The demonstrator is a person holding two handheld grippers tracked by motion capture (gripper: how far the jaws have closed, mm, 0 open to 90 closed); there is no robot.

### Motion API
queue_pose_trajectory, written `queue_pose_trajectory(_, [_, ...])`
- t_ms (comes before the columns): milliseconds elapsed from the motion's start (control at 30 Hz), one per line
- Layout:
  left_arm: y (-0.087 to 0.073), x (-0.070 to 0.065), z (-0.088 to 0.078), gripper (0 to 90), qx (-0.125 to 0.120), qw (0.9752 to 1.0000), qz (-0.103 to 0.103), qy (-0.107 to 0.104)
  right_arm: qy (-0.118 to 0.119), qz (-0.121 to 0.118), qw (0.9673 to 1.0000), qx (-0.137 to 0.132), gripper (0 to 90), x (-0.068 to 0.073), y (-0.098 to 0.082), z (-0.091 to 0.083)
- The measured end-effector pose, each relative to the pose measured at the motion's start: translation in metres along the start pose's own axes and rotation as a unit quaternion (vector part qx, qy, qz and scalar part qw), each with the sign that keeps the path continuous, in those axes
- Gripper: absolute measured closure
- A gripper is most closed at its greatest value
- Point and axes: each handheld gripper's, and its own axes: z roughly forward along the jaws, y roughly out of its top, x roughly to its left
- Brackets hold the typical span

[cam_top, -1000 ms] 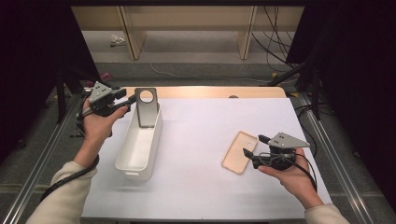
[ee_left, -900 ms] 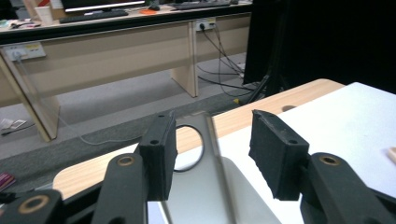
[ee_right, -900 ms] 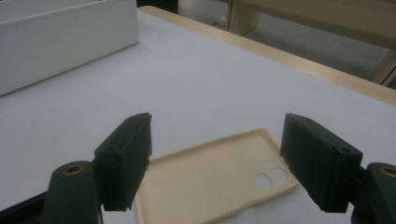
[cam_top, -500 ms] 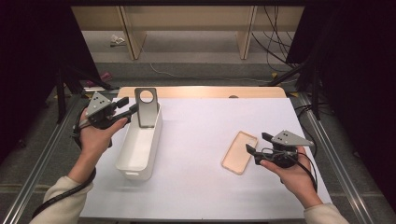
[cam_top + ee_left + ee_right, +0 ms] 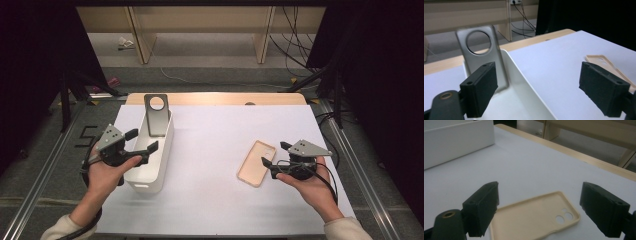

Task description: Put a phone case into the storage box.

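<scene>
- Grey phone case (image 5: 156, 114) stands upright in the far end of a white bin (image 5: 150, 172), leaning on its far wall. It has a big round hole near the top. In the left gripper view, the grey phone case (image 5: 482, 53) is straight ahead, and the white bin (image 5: 524, 82) runs toward the camera.
- Left gripper (image 5: 142, 142) hangs over the near left part of the bin. Its fingers (image 5: 480, 87) have just been opening. They are spread wide with nothing between them, and they do not touch the grey case.
- Beige phone case (image 5: 256, 163) lies flat on the white desk (image 5: 215, 135), on the right side, open side up. It is well apart from the bin.
- Right gripper (image 5: 276, 154) sits just right of the beige case. Its fingers (image 5: 482, 206) have just been opening too. They are spread wide, one on each side of the near end of the beige phone case (image 5: 534, 216), without pressing on it.
</scene>
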Motion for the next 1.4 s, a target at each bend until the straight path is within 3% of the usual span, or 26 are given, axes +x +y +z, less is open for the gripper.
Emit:
queue_pose_trajectory(100, [-0.010, -0.010, -0.002, 7.5, 0.015, 0.9998, 0.011, -0.008, 0.000, -0.002, 1.0000, 0.001, 16.5, 0.000, 0.000, 0.001])
queue_pose_trajectory(267, [-0.021, -0.014, -0.001, 6.5, 0.026, 0.9994, 0.016, -0.013, -0.002, -0.004, 1.0000, 0.005, 16.4, 0.000, -0.001, 0.004])
queue_pose_trajectory(833, [-0.021, -0.014, -0.001, 6.6, 0.022, 0.9995, 0.016, -0.015, 0.008, -0.003, 0.9999, 0.011, 17.9, 0.001, 0.000, 0.006])
queue_pose_trajectory(1100, [-0.022, -0.019, 0.000, 8.3, 0.026, 0.9994, 0.012, -0.016, 0.028, -0.015, 0.9990, 0.031, 34.2, 0.008, 0.001, 0.013])
queue_pose_trajectory(1233, [-0.022, -0.025, 0.001, 9.2, 0.029, 0.9992, 0.021, -0.020, 0.045, -0.024, 0.9978, 0.043, 43.7, 0.014, 0.001, 0.014])
queue_pose_trajectory(1400, [-0.023, -0.028, 0.003, 11.6, 0.029, 0.9990, 0.024, -0.026, 0.056, -0.029, 0.9960, 0.063, 63.8, 0.015, 0.001, 0.018])
